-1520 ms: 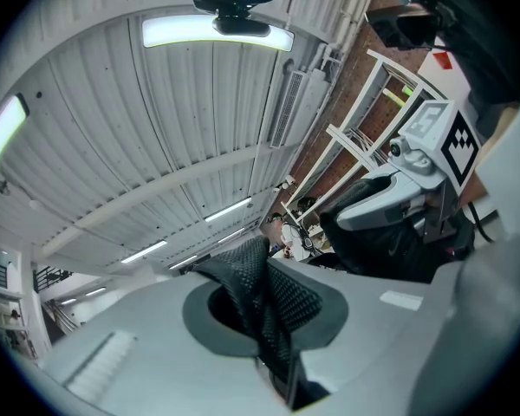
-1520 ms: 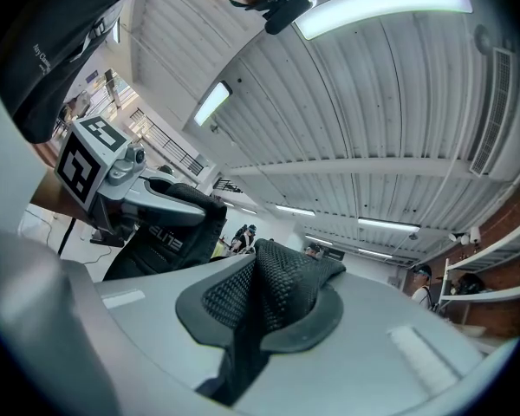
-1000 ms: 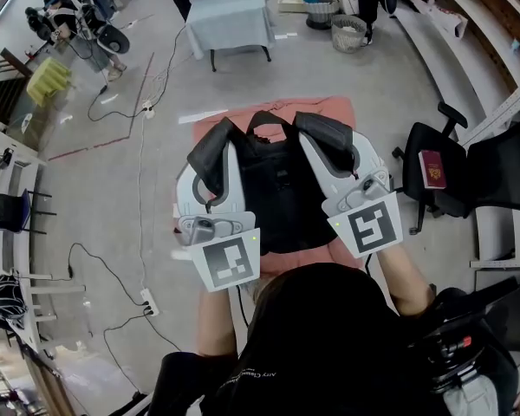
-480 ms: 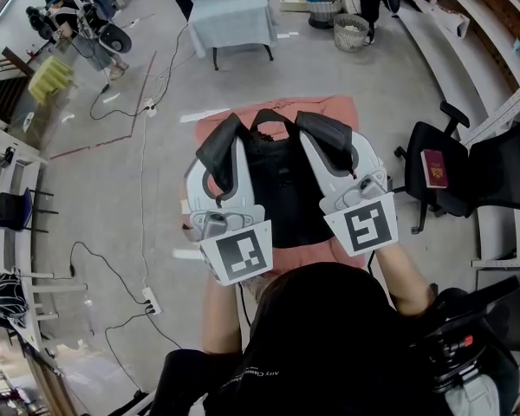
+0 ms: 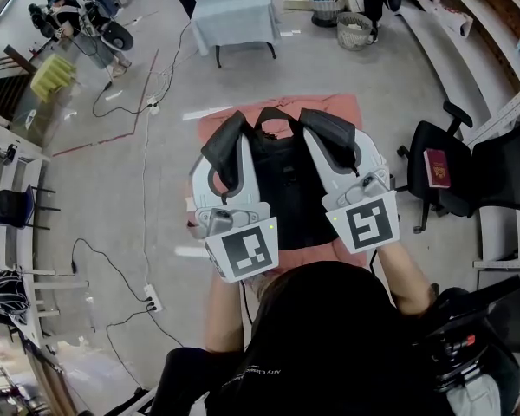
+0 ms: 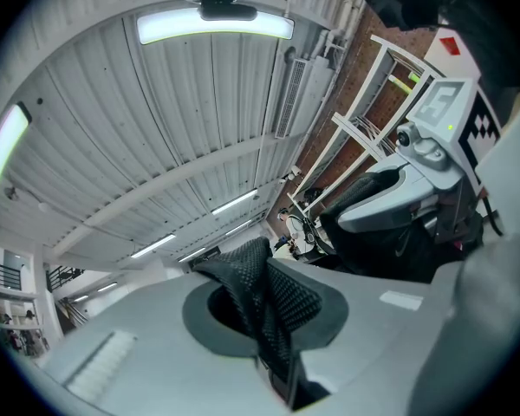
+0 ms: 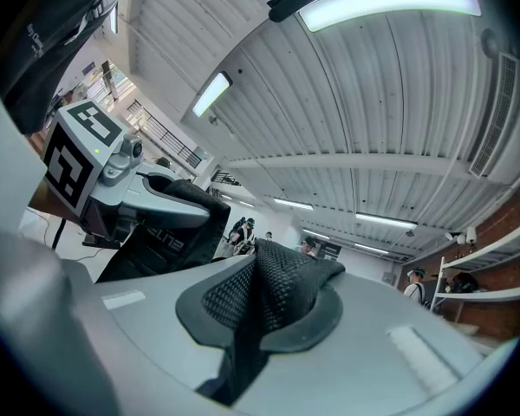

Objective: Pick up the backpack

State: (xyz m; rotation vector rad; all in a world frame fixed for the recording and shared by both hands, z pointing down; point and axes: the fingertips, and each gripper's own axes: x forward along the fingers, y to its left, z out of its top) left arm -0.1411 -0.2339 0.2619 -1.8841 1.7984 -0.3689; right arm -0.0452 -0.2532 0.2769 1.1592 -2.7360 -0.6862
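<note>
A black backpack hangs between my two grippers over a pink table, its back panel facing me. My left gripper is shut on the left black mesh shoulder strap, which bunches up out of the grey jaws. The right gripper is shut on the right strap in the same way. In the left gripper view the right gripper shows at the right with the bag's body under it. The left gripper shows at the left of the right gripper view.
A black office chair carrying a red booklet stands right of the table. Farther off is a table under a light-blue cloth, with baskets beside it. Cables run over the floor at the left, by shelving.
In the head view the left gripper sits slightly nearer the right one than before. Both grips on the straps are unchanged.
</note>
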